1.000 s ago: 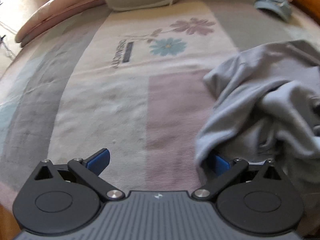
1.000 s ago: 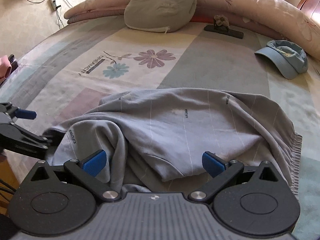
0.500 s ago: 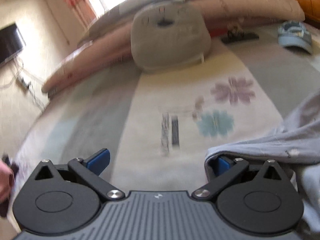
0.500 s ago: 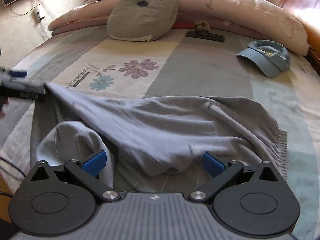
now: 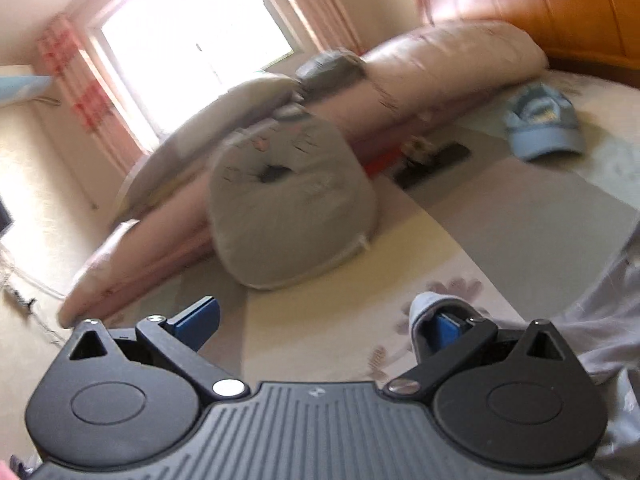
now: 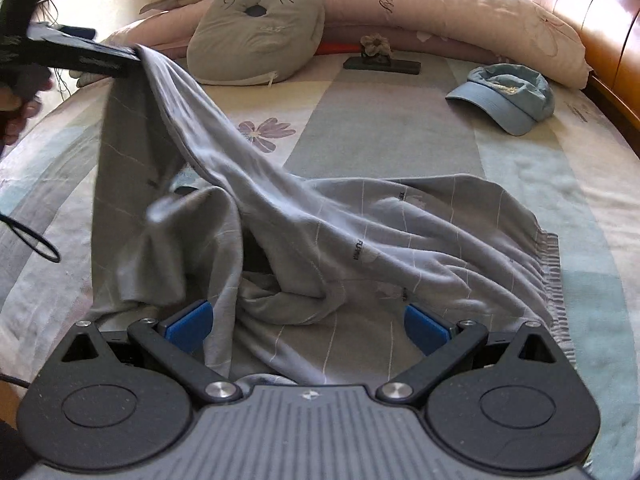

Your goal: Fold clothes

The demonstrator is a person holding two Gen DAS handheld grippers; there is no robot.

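A grey garment [image 6: 360,240] with thin pale lines lies crumpled on the bed [image 6: 380,132]. One edge of it is lifted high at the upper left, draped over the right finger of my left gripper [image 6: 100,56]. In the left wrist view the left gripper [image 5: 320,320] stands wide open, with grey cloth [image 5: 428,312] hooked over its right fingertip only. My right gripper [image 6: 308,320] is open and low over the near part of the garment, holding nothing.
A grey round cushion [image 6: 256,28] and long pink pillows [image 6: 460,12] lie at the head of the bed. A blue cap [image 6: 508,96] sits at the right. A dark flat object [image 6: 382,65] lies near the pillows. A wooden bed frame [image 6: 600,40] runs along the right.
My left gripper has risen and tilted up, lifting one edge of the garment off the bed. The right gripper has stayed low and open over the garment.
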